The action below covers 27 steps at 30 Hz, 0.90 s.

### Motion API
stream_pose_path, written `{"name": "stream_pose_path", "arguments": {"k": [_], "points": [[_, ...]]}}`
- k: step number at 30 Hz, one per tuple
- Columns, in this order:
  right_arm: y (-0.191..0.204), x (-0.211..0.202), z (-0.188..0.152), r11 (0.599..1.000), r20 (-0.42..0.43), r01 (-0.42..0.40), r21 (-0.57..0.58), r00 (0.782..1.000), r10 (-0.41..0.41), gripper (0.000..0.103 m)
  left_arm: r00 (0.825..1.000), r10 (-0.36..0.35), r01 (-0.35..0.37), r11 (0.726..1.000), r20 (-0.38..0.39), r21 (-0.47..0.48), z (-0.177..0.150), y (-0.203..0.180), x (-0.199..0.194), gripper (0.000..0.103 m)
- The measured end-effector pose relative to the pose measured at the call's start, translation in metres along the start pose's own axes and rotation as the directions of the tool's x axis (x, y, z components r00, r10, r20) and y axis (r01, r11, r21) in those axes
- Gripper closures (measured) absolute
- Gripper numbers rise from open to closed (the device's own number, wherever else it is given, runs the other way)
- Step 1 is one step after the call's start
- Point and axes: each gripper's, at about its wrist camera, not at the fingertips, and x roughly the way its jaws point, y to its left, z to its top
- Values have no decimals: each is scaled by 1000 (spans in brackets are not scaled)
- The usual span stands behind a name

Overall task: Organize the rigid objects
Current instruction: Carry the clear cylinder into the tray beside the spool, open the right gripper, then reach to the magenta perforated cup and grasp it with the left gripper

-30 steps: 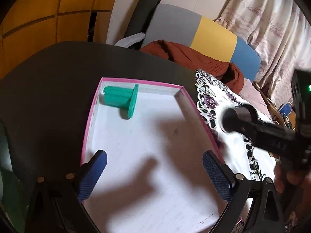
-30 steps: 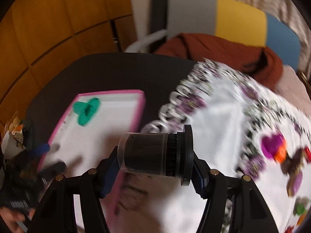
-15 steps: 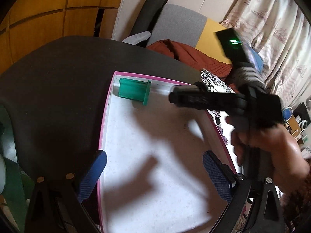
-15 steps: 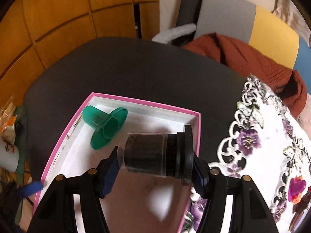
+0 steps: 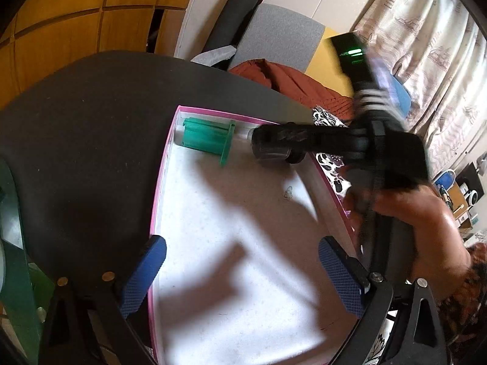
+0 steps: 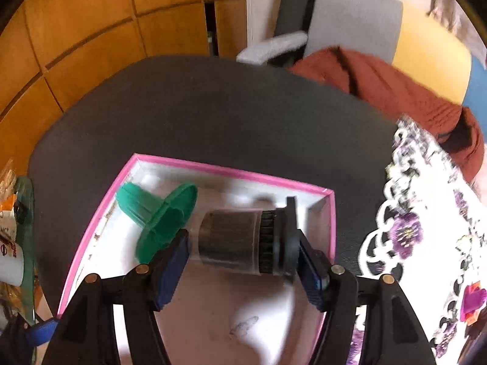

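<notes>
The dark round tabletop (image 6: pixel 213 115) carries everything here, with a white lace cloth (image 6: pixel 426 228) printed with purple flowers spread over its right side. On the bare part lies the pink-rimmed tray (image 6: pixel 231 168), white inside, which looks to be the place where the rigid pieces are gathered. The right tool (image 6: pixel 243 261) reaches over the tray's far end with the black cylinder (image 6: pixel 231 243) lying crosswise between its blue pads; its jaws have just been opening, and a gap shows on the left pad's side, so I judge the cylinder is being released against the far wall. The left tool (image 5: pixel 243 276) hangs over the near half of the tray, spread wide and empty. Just beside the cylinder, in the far left corner, lies the green flanged spool (image 6: pixel 155 216) on its side. So one piece seems placed and a second is arriving; small coloured pieces (image 6: pixel 471 301) at the cloth's right edge appear left to fetch, though blur hides what they are.
</notes>
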Motion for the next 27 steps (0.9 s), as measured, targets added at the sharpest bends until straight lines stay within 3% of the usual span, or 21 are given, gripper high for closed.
{"name": "stream_pose_path", "arguments": {"k": [5, 10, 18, 27], "points": [[-21, -49, -14, 996, 122, -39, 74, 992, 29, 33, 1000, 5, -5, 1000, -4, -1, -1, -1, 0, 1], [-47, -76, -40, 994, 134, -7, 113, 991, -9, 32, 1000, 4, -4, 1000, -6, 9, -1, -6, 0, 1], [-89, -96, -98, 985, 26, 103, 137, 994, -107, 32, 1000, -14, 14, 999, -9, 39, -6, -22, -2, 1], [-146, -112, -145, 957, -56, 224, 185, 975, -217, 32, 997, -68, 70, 990, -23, 122, -13, -59, -2, 0]]}}
